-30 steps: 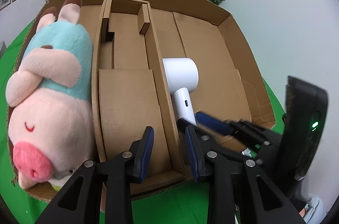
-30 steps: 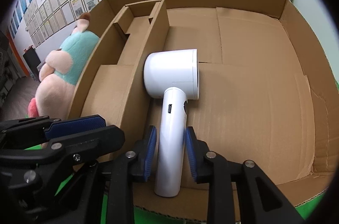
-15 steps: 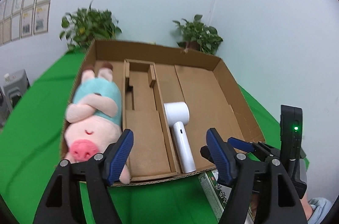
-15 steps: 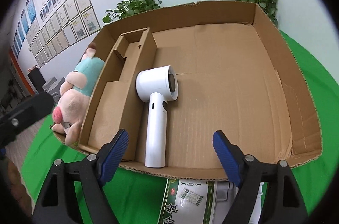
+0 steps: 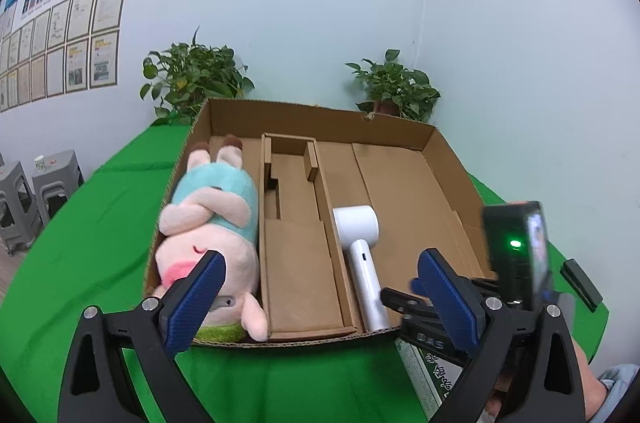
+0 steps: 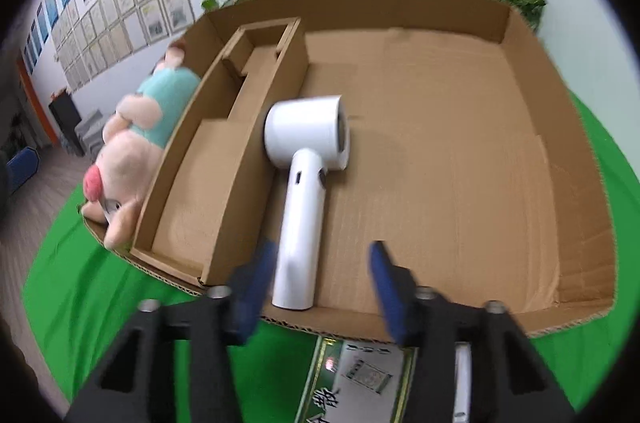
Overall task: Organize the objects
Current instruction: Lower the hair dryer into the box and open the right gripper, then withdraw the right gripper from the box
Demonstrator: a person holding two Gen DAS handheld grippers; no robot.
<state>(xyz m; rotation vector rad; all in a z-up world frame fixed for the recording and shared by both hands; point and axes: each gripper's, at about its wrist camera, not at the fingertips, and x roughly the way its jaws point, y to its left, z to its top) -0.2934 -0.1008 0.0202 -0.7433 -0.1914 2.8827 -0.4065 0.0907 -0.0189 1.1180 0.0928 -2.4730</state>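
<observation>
Left gripper (image 5: pixel 320 307) fingers wide, right gripper (image 6: pixel 322 287) seemingly wide, hair dryer (image 6: pixel 308 175) in box (image 6: pixel 460 127)

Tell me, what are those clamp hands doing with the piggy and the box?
A person is tidying things into a cardboard box with two grippers. The plush pig lies in the box's left slot and the white hair dryer in the big right part. Both the left gripper and the right gripper are open, holding nothing. A green packet waits outside on the table.
</observation>
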